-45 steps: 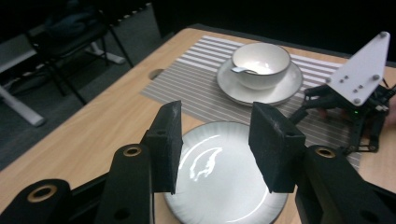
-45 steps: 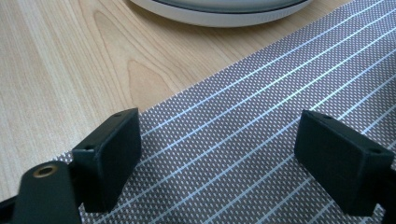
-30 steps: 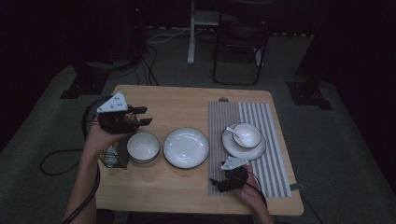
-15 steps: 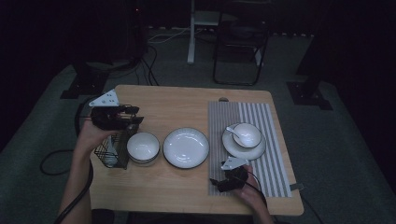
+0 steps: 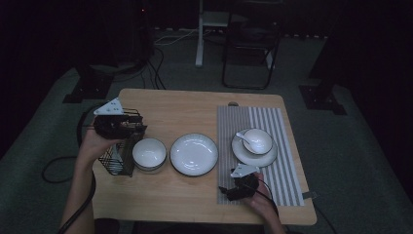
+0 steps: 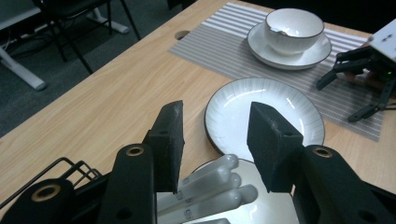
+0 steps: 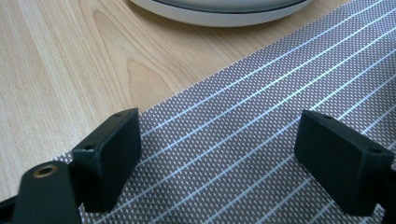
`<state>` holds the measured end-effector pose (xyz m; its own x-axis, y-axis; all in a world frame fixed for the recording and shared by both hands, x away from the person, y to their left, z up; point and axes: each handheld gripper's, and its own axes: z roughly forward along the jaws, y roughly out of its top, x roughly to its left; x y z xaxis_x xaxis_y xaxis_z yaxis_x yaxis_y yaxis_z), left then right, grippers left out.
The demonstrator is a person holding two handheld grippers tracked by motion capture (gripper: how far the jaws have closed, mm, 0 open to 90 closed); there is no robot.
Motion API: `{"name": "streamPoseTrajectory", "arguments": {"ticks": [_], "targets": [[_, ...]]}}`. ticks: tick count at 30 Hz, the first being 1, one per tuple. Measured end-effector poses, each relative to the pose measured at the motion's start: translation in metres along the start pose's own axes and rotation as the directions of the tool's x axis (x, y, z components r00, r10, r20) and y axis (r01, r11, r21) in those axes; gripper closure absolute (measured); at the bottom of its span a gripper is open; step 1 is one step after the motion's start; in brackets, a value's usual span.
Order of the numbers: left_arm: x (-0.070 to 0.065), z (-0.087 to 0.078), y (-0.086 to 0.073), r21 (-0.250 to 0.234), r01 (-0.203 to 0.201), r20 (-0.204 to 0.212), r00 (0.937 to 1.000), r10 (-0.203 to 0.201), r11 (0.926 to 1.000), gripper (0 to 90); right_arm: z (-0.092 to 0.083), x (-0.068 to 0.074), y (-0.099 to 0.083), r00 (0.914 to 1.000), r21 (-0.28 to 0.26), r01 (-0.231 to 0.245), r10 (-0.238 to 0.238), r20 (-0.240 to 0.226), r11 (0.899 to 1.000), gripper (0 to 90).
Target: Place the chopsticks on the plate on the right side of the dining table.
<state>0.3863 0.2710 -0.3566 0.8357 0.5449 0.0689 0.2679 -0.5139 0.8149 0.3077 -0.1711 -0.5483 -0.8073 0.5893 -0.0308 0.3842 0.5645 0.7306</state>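
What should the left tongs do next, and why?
Probably ease the left tongs down and close on one white handle in the wire basket. Their jaws have just been closing but stand apart above the handles, gripping nothing, so lowering first seems wise.

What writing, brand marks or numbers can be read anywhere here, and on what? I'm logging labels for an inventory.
None can be read.
White utensil handles below the left gripper: small dark marks, too small and blurred to read.
Empty plate, bowls and striped placemat: no text visible.
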Motion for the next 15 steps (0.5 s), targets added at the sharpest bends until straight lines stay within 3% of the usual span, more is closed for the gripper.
{"name": "streamPoseTrajectory", "arguments": {"ticks": [15], "targets": [[0.013,0.004,0.004,0.002,0.034,-0.048,0.9983,-0.034,0.9994,60.5,0.000,0.000,0.000,1.0000,0.001,-0.001,0.001,0.000,1.000,14.8]]}}
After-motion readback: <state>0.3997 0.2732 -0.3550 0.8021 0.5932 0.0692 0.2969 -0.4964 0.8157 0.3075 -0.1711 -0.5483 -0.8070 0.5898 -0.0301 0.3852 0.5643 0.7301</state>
